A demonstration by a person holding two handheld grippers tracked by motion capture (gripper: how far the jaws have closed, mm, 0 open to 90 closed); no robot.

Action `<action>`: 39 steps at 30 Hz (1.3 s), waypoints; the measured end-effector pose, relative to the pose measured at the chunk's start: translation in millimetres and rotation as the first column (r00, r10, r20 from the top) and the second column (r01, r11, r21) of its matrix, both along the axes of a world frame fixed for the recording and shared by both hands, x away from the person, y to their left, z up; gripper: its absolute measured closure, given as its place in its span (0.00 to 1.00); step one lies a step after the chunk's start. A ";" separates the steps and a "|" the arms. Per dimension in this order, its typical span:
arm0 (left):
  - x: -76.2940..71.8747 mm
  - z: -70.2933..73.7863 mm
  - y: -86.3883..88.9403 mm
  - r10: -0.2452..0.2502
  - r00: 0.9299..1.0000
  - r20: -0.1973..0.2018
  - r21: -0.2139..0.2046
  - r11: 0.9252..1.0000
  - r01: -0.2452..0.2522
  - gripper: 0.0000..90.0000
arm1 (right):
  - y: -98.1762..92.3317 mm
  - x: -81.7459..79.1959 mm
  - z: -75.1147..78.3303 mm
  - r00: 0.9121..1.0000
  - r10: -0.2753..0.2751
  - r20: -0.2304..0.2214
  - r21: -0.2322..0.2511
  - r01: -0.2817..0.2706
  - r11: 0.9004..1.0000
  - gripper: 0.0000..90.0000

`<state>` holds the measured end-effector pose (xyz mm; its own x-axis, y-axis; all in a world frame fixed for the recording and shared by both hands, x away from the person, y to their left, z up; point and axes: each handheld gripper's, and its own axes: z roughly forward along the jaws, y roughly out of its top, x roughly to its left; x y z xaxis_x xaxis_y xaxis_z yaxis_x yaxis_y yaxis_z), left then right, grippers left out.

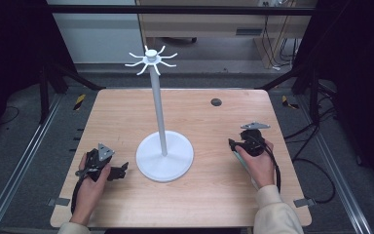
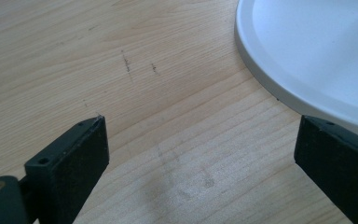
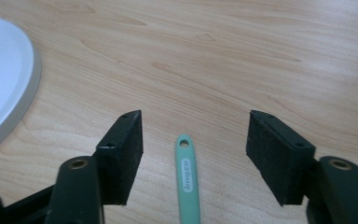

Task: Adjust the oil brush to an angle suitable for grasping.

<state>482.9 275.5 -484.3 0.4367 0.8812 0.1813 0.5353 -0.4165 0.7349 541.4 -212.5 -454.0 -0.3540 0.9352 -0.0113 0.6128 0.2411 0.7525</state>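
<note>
A white stand [image 1: 158, 105] with a ring of hooks [image 1: 150, 59] at its top rises from a round white base [image 1: 175, 163] in the middle of the wooden table [image 1: 204, 117]. My left gripper [image 1: 120, 171] lies low just left of the base, jaws open; in the left gripper view my left gripper [image 2: 200, 126] has only bare wood between its jaws, with the base [image 2: 307, 46] at the upper right. My right gripper [image 1: 233, 145] is held right of the base. A mint-green handle [image 3: 188, 182] with a hole at its tip lies between the open jaws of my right gripper [image 3: 196, 119], touching neither pad.
A small dark round cap [image 1: 216, 102] sits in the table's far side. The green handle [image 1: 246, 165] runs under the right hand toward the table's near edge. Black frame posts stand at both far corners.
</note>
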 end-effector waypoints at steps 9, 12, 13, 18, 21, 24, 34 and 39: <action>-0.2 0.5 -0.3 -0.002 1.000 0.003 0.000 1.000 0.002 0.03 | 13.7 -10.2 -0.7 0.996 0.084 -0.008 -0.068 -0.085 0.994 0.64; -0.2 0.5 -0.4 -0.003 1.000 0.004 -0.001 1.000 0.003 0.03 | 18.8 -13.2 -5.7 0.987 0.152 -0.049 -0.102 -0.156 0.982 0.81; -0.1 0.5 -0.4 -0.003 1.000 0.003 0.000 1.000 0.003 0.03 | 19.5 -13.6 -7.3 0.984 0.166 -0.063 -0.107 -0.172 0.979 0.86; -0.1 0.3 -1.1 -0.006 1.000 0.000 0.001 1.000 0.006 0.03 | 21.5 -12.5 -17.6 0.972 0.199 -0.123 -0.138 -0.215 0.967 0.99; -0.3 0.4 -1.4 -0.008 1.000 -0.001 0.004 1.000 0.008 0.03 | 21.9 -12.7 -19.2 0.970 0.197 -0.142 -0.145 -0.217 0.965 1.00; -0.3 0.3 -1.5 -0.007 1.000 0.000 0.003 1.000 0.007 0.03 | 21.3 -12.6 -20.4 0.970 0.195 -0.146 -0.144 -0.216 0.966 1.00; -0.4 0.2 -2.3 -0.010 1.000 0.000 0.005 1.000 0.010 0.03 | 14.8 -9.1 -26.6 0.970 0.162 -0.182 -0.155 -0.191 0.969 1.00; -0.2 0.1 -2.3 -0.010 1.000 -0.001 0.006 1.000 0.010 0.03 | 12.4 -7.3 -30.2 0.968 0.157 -0.197 -0.162 -0.190 0.968 1.00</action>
